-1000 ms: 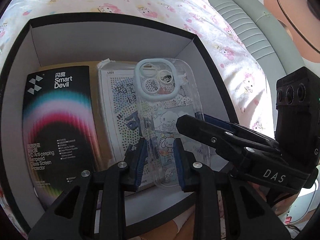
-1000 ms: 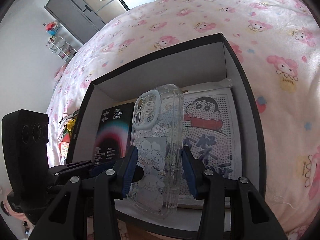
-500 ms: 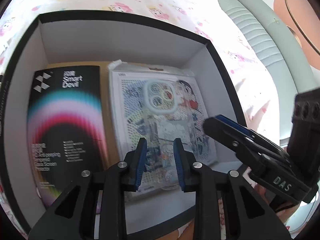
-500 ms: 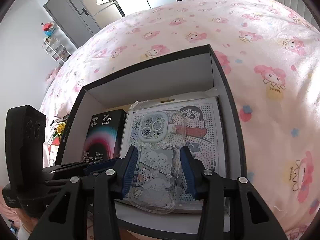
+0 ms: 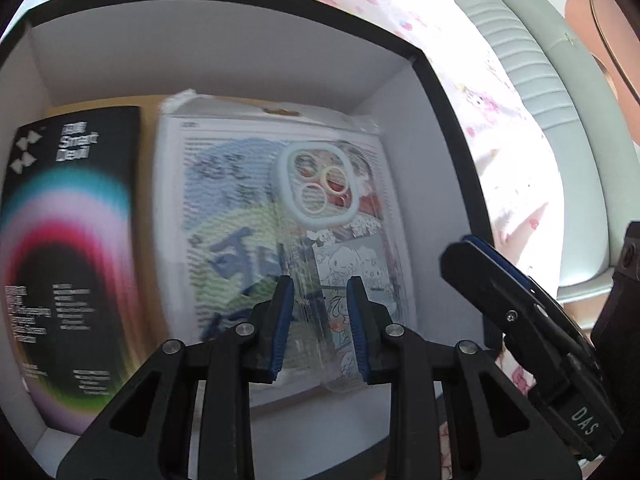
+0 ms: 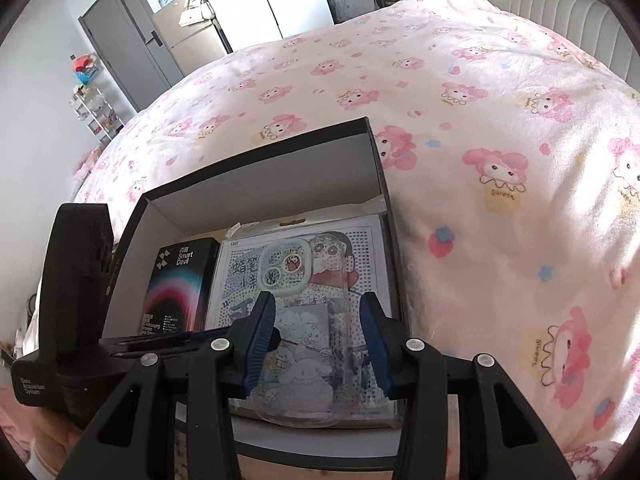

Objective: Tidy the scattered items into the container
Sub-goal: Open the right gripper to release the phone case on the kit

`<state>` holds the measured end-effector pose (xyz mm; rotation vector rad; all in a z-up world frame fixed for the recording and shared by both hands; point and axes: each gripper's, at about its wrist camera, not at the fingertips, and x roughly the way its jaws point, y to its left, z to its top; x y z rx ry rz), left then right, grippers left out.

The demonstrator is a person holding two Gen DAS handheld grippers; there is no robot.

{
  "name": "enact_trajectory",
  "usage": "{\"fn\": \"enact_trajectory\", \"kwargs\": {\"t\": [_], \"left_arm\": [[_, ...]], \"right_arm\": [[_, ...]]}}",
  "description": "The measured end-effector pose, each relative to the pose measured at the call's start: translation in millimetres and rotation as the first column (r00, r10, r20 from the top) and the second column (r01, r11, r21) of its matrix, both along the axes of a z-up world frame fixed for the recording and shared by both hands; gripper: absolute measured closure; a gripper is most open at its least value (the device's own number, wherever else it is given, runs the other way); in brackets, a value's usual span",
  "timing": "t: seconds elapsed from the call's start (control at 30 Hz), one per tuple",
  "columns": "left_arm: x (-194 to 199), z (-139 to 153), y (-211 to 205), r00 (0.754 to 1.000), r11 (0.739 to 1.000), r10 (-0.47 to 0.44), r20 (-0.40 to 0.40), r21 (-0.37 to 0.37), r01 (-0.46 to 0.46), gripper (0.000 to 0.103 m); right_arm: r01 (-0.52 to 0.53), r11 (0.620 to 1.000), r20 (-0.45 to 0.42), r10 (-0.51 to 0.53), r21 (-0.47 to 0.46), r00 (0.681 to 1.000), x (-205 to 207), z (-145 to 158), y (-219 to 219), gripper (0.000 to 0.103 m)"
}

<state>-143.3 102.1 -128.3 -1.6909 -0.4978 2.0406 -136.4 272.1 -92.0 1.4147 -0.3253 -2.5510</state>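
Bedspread (image 6: 460, 120) behind, right gripper (image 6: 318, 338) fingers spread (empty) over phone case (image 6: 304, 344).

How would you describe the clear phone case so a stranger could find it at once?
Start at the black open box with white walls on the pink cartoon bedspread. Inside, right of the black Smart Devil packet, lies a white dotted cartoon sheet. On it rests the transparent phone case, the only see-through item, with a pale blue camera ring.

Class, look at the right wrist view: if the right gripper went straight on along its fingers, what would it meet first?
Probably the clear phone case, lying between the open right gripper fingers on the puzzle pack in the box; depth is unclear.
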Motion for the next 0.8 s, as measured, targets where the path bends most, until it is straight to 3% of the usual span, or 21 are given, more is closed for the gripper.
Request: {"fn": "enact_trajectory", "kwargs": {"t": [0.1,0.23,0.4,0.57,0.73,0.8], "left_arm": [[3.9,3.8,-3.9,1.000,1.000,0.024,-0.007,-0.018,-0.025,0.077],[-1.7,5.9,-24.8,0.992,0.991,0.128,0.004,-0.026,-0.127,0.077],[-22.9,6.4,-7.1,0.990,0.992,0.125,0.064,-0.030,-0.123,0.075],[-26.4,7.1,-2.4,0.992,0.994,0.105,0.072,-0.005,-0.105,0.075],[-24.5,6.9,-14.1,0.989,0.985,0.093,0.114,0.136,-0.108,0.076],[-24.5,10.6,-22.3,0.985,0.977,0.119,0.124,0.160,-0.139,0.074]], "right_arm": [[0.005,0.999,0.012,-0.005,-0.038,1.000,-1.7,-1.7,4.4,0.063],[-0.006,1.000,0.003,0.006,0.008,1.000,0.0,-1.4,-2.4,0.063],[-0.001,1.000,0.010,0.001,-0.008,1.000,-1.3,-2.4,-1.6,0.063],[0.039,0.998,0.008,-0.039,-0.050,0.999,-2.3,-3.8,6.2,0.064],[0.055,0.993,0.014,-0.054,-0.101,0.998,-2.1,-0.6,11.4,0.064],[0.063,0.993,-0.003,-0.064,-0.097,0.998,0.2,4.6,12.9,0.064]]}}
